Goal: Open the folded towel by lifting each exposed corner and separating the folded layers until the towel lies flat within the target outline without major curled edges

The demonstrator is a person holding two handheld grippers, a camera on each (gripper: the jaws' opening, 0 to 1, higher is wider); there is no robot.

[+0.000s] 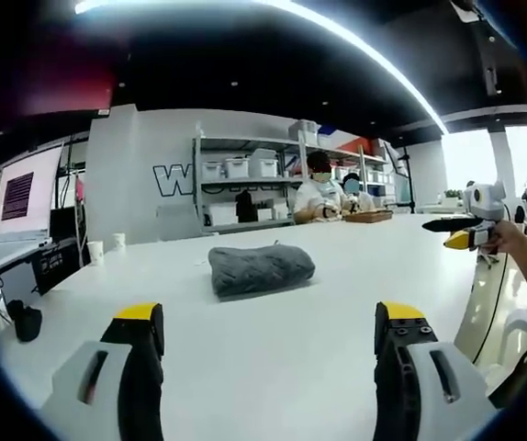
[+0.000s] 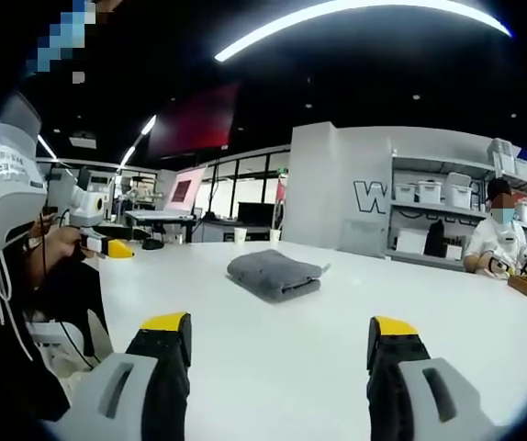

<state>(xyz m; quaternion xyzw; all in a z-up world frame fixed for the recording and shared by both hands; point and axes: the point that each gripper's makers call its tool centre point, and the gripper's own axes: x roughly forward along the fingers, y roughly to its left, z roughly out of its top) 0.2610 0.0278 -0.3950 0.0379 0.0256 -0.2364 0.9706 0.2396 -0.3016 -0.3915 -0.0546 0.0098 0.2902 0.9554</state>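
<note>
While the grey towel [image 1: 262, 269] lies folded mid-surface [image 1: 337, 340], well apart from both claws, the left claw [image 1: 268, 335] and right claw [image 2: 270, 342] stand apart; approach low, pinching only the top layer's corner.

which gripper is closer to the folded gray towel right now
Neither clearly; it looks about even. The left gripper and right gripper both hover open over the white table, short of the towel, neither touching it.
</note>
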